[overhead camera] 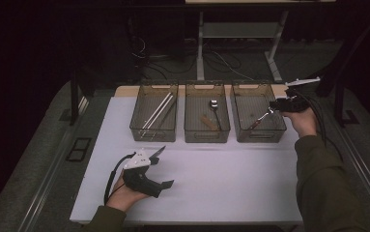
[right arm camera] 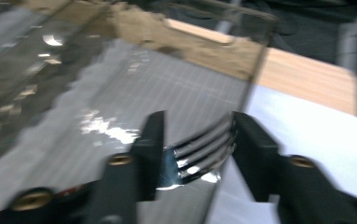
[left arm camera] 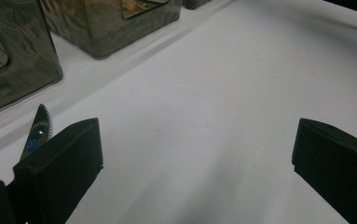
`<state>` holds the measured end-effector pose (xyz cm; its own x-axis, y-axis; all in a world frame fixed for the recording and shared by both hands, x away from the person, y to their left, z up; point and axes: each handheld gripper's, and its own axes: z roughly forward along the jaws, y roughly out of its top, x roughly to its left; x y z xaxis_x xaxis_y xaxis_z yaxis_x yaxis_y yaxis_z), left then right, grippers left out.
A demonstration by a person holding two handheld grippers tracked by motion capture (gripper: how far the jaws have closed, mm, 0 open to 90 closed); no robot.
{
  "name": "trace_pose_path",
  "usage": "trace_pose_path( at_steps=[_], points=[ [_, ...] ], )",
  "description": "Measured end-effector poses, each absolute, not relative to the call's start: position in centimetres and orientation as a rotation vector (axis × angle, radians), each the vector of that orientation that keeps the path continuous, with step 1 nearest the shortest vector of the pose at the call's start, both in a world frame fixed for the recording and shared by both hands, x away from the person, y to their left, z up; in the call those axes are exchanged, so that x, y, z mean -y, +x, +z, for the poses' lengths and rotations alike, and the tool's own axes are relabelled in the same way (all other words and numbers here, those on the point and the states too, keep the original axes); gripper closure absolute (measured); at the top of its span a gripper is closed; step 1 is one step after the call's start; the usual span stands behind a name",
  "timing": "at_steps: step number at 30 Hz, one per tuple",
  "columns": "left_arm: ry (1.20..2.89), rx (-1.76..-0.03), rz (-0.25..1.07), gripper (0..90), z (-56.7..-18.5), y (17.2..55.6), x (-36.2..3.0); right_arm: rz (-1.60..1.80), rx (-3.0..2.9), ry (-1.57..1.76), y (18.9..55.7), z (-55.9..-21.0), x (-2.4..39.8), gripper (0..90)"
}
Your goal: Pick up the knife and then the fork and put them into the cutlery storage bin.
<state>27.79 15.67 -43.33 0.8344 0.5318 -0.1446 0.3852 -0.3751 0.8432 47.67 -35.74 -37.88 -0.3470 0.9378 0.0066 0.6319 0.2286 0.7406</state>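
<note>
A fork with a dark red handle (overhead camera: pixel 261 119) leans inside the right-hand clear bin (overhead camera: pixel 269 135). Its tines (right arm camera: pixel 199 156) lie between the jaws of my right gripper (overhead camera: pixel 273 107), which hovers over that bin's right rim. In the right gripper view the jaws of this gripper (right arm camera: pixel 197 123) stand apart and do not clamp the fork. My left gripper (overhead camera: pixel 165 170) rests low over the white table near its front left, jaws wide apart (left arm camera: pixel 197 140) with nothing between them. A serrated knife tip (left arm camera: pixel 38 130) lies just outside its left jaw.
Three clear bins stand in a row at the back of the white table (overhead camera: pixel 221 179). The left bin (overhead camera: pixel 139 131) holds long metal sticks (overhead camera: pixel 157 110). The middle bin (overhead camera: pixel 192 133) holds a spoon (overhead camera: pixel 214 106) and a brown wooden piece (overhead camera: pixel 207 121).
</note>
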Motion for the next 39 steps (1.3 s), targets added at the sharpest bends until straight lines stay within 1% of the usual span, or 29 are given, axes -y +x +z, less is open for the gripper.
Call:
trace_pose_path(
  at_steps=[8,13,18,25,29,32,33,35,39],
  points=[
    [2.018,-0.677,0.197,0.7,-43.3,27.8,-15.6,1.042,-2.047,1.439,46.8,-37.0,36.1,33.4],
    [2.033,-0.688,0.214,1.0,-43.3,27.9,-15.8,1.126,-2.068,1.398,45.0,-36.5,35.5,27.8],
    [2.037,-0.697,0.24,2.2,-43.1,27.8,-15.9,1.191,-2.123,1.328,42.5,-35.9,34.5,20.2],
    [2.052,-0.713,0.26,3.8,-43.0,27.9,-16.2,1.261,-2.161,1.23,38.9,-35.7,33.5,18.4],
    [2.066,-0.726,0.256,8.6,-42.9,28.2,-16.4,1.302,-2.168,1.174,36.9,-36.1,33.0,17.4],
    [2.061,-0.741,0.256,13.2,-42.7,28.3,-16.7,1.327,-2.179,1.146,35.5,-36.8,32.4,17.4],
    [2.065,-0.744,0.26,13.8,-42.7,28.3,-16.8,1.335,-2.181,1.142,35.1,-37.1,32.2,17.2],
    [2.071,-0.745,0.266,15.2,-42.6,28.4,-16.9,1.355,-2.183,1.137,34.3,-37.9,31.9,14.2],
    [2.079,-0.764,0.273,19.2,-42.4,28.6,-17.1,1.38,-2.175,1.153,32.9,-39.3,31.4,14.1]
  ],
)
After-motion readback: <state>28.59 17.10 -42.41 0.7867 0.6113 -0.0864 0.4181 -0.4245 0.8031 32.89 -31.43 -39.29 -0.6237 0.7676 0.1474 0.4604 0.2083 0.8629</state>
